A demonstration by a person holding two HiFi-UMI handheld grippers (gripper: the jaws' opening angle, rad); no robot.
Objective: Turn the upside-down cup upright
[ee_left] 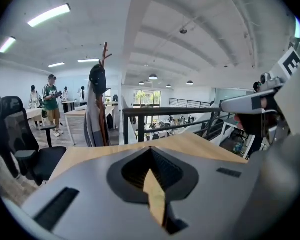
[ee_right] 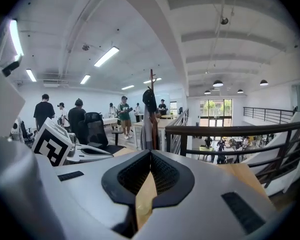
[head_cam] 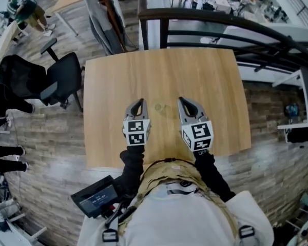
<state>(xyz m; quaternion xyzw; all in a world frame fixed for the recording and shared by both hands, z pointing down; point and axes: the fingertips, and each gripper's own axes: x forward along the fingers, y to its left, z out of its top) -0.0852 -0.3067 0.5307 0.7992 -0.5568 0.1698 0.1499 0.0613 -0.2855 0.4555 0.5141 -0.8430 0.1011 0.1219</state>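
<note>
Head view looked steeply down on a bare wooden bench (head_cam: 210, 81), with the left gripper (head_cam: 138, 103) and the right gripper (head_cam: 183, 102) side by side over its near half, both pointing toward the far edge by the railing (head_cam: 220, 19). In the left gripper view its fingers (ee_left: 85, 189) met at the tips with nothing between them. The right gripper view showed the same: the two sides were pressed together at the front and empty, with only bench wood showing through the slot behind.

No cup could be made out in any of the views. The only candidate was a faint roundish smudge (head_cam: 158, 106) on the bench, level with the two sets of tips and in the gap between them. It was too pale to say whether it was a clear cup seen from above or just a mark on the wood.

If it was the cup, it sat between the grippers rather than ahead of either, and neither hand was plainly nearer. Either gripper would probably have had to spread its fingers and swing inward to reach it. Which way its mouth faced could not be told from these views.
</note>
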